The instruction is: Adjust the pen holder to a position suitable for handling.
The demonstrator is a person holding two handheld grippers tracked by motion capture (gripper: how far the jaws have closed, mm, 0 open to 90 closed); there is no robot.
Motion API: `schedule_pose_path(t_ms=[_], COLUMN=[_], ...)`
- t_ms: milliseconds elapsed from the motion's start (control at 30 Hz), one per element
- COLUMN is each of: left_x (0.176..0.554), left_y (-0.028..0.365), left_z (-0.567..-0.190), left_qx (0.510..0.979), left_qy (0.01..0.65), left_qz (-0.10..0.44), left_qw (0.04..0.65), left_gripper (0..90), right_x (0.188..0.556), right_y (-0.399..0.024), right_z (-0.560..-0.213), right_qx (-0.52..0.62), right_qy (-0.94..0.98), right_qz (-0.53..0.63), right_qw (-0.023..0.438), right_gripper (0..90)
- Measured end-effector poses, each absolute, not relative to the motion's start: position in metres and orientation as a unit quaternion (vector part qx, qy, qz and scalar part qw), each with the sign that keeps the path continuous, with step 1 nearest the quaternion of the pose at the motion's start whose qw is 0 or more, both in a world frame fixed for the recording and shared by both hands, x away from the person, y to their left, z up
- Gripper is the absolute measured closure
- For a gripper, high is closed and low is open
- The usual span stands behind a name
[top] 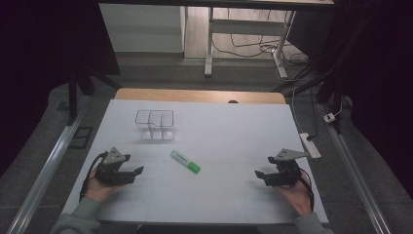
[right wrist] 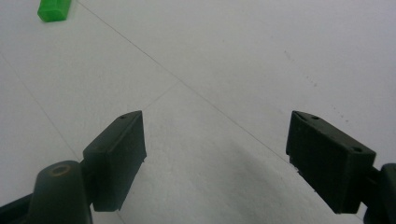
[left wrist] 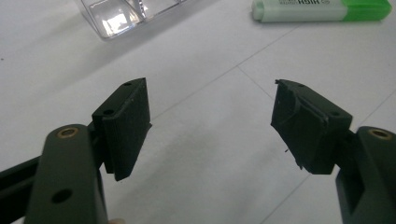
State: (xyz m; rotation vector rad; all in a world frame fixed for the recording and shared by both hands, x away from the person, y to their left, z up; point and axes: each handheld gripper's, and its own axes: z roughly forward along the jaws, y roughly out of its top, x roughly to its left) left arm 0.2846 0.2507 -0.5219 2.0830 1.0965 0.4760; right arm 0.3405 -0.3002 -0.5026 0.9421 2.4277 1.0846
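Left hand-held gripper [top: 132,172] low, agape, right hand-held gripper [top: 262,175] likewise

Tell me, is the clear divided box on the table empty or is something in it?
Empty. The clear box shows bare compartments; the green highlighter lies outside it on the table.

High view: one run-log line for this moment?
left hand-held gripper: open, empty | right hand-held gripper: open, empty | green highlighter: lying between them | clear divided container: empty, beyond highlighter
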Motion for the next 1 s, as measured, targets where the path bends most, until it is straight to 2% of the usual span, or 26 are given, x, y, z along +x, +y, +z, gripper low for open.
schedule_pose_path(t_ms=[600,1000], left_x=[0.315,0.34], left_y=[0.25,0.263], left_z=[-0.52,-0.52], left_qx=[0.811,0.796], left_qy=[0.431,0.458], left_qz=[0.184,0.185], left_qw=[0.35,0.35], left_gripper=[28.7,30.5], right_x=[0.34,0.341], right_y=[-0.3,-0.3], right_z=[-0.504,-0.505], right_qx=[0.334,0.336], right_qy=[0.849,0.848], right_qz=[0.379,0.379], right_qw=[0.156,0.155], right_gripper=[20.2,20.4])
